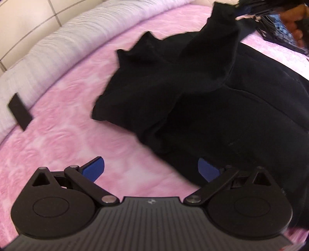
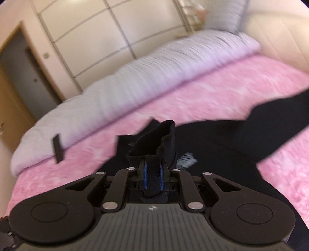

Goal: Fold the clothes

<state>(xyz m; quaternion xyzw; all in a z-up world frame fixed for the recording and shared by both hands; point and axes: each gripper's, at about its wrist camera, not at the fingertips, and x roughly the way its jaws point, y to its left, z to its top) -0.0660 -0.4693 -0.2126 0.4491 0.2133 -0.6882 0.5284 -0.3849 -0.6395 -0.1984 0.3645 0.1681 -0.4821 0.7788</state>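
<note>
A black sweatshirt [image 1: 222, 100] lies spread on the pink blanket [image 1: 63, 123]. One sleeve [image 1: 218, 38] is lifted toward the top right, where my right gripper [image 1: 251, 9] holds its end. My left gripper [image 1: 150, 169] hovers open above the blanket at the garment's near edge, blue pads wide apart, nothing between them. In the right wrist view my right gripper [image 2: 153, 177] is shut on the ribbed black cuff [image 2: 154, 139], which bunches up above the blue pads. The body of the sweatshirt [image 2: 222, 146] lies below, its other sleeve [image 2: 280, 119] stretched right.
A pale striped duvet [image 2: 135, 83] runs along the bed's far side, with a small black flat object [image 2: 58, 148] on its edge. Tiled wardrobe doors [image 2: 87, 38] and a doorway [image 2: 19, 73] stand behind. A person's hand [image 1: 295, 21] shows at top right.
</note>
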